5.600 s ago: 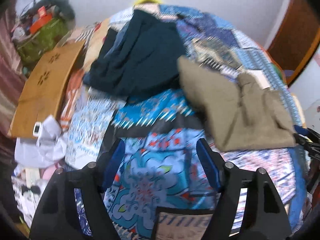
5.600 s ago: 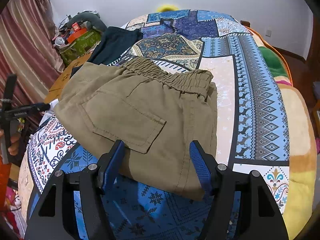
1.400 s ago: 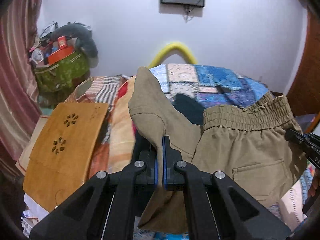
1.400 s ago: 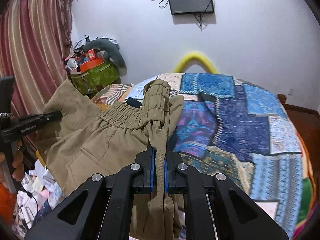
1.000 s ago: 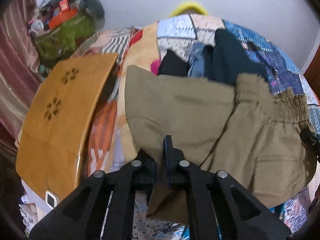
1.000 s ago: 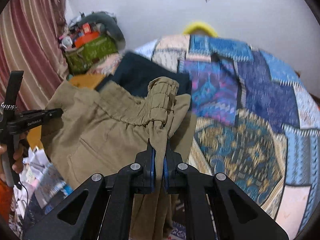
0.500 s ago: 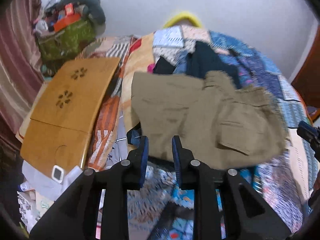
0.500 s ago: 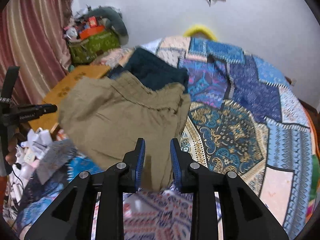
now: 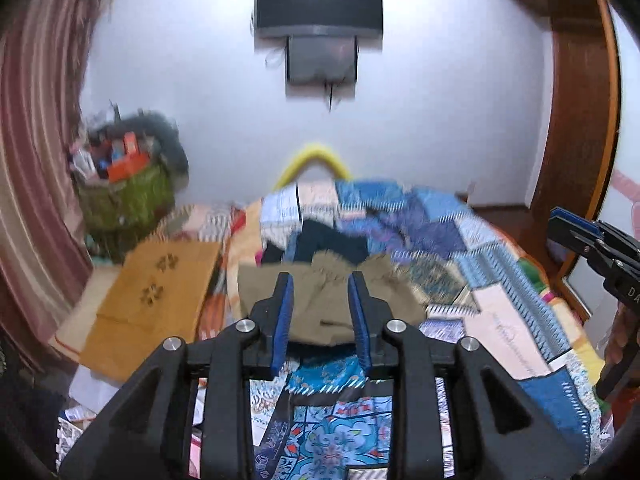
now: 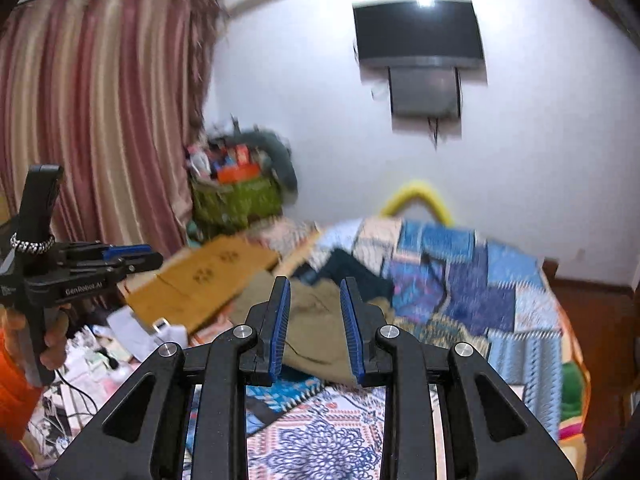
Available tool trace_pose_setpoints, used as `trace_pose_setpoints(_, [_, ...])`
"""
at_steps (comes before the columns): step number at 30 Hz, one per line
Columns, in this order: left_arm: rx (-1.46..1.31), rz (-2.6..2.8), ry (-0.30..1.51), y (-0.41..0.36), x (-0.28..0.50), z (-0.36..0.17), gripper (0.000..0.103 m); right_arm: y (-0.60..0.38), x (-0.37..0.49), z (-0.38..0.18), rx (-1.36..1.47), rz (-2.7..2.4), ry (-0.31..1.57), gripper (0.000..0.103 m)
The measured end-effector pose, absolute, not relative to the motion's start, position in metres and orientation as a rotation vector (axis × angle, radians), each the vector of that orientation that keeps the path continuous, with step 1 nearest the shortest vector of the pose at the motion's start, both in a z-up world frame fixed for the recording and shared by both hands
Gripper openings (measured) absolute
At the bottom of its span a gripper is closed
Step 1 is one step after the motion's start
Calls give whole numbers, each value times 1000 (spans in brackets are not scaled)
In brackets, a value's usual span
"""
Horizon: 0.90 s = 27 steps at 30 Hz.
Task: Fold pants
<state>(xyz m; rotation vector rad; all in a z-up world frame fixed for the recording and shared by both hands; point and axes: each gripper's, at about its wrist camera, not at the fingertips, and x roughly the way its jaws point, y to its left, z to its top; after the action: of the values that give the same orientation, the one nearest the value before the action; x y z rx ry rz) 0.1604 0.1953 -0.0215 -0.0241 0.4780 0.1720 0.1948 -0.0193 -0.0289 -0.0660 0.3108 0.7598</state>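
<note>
The folded olive pants [image 9: 320, 304] lie on the patchwork bed cover, in front of a dark garment [image 9: 328, 240]. They also show in the right wrist view [image 10: 312, 328]. My left gripper [image 9: 320, 280] is open and empty, lifted back from the pants. My right gripper [image 10: 314, 284] is open and empty, also raised and apart from them. The right gripper shows at the right edge of the left wrist view [image 9: 592, 240]. The left gripper shows at the left of the right wrist view [image 10: 120, 258]. Both views are blurred.
The patchwork bed cover [image 9: 500, 280] fills the middle and right. A wooden lap table [image 9: 152, 296] lies at the bed's left edge. A green bag with clutter [image 9: 124, 196] stands by the striped curtain [image 10: 100, 120]. A wall screen [image 9: 320, 12] hangs above. Clutter covers the floor at left.
Both grippers let go of the olive pants, which now lie on the bed. Both grippers opened wider, drew back and tilted up toward the wall.
</note>
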Motion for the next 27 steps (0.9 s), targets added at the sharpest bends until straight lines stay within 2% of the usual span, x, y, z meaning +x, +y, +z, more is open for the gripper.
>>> trace_pose_setpoints(4, [-1,179,375,169,117,0,43,-30,160,-13,-31,783,243,23])
trace_pose_setpoints(6, [7,183,325,156,95,7,55,-33,144,-10,-37,775,212,23])
trace_pose_setpoints(7, [10,186,309,152,87,9,57,-34,134,-9,-43,773,193,24])
trace_pose_setpoints(9, [16,203,275,142,69,12,68,-36,123,-9,-41,769,175,36])
trace_pose_setpoints(10, [11,202,267,139,63,12,70,-38,120,-10,-32,768,165,49])
trace_pose_setpoints(11, [3,198,260,138,58,12,75,-39,116,-10,-25,766,155,58])
trace_pose_setpoints(12, [-7,193,255,136,53,11,80,-40,113,-10,-20,757,145,61])
trace_pose_setpoints(14, [-15,210,240,133,45,10,87,-41,107,-11,-17,739,132,77])
trace_pose_setpoints(17, [-14,220,224,131,38,9,98,-44,103,-11,-4,714,121,92])
trace_pose_setpoints(20, [-13,229,215,130,33,7,100,-45,101,-14,6,682,124,102])
trace_pose_setpoints(27, [-18,231,208,127,27,5,103,-46,99,-21,13,666,150,102])
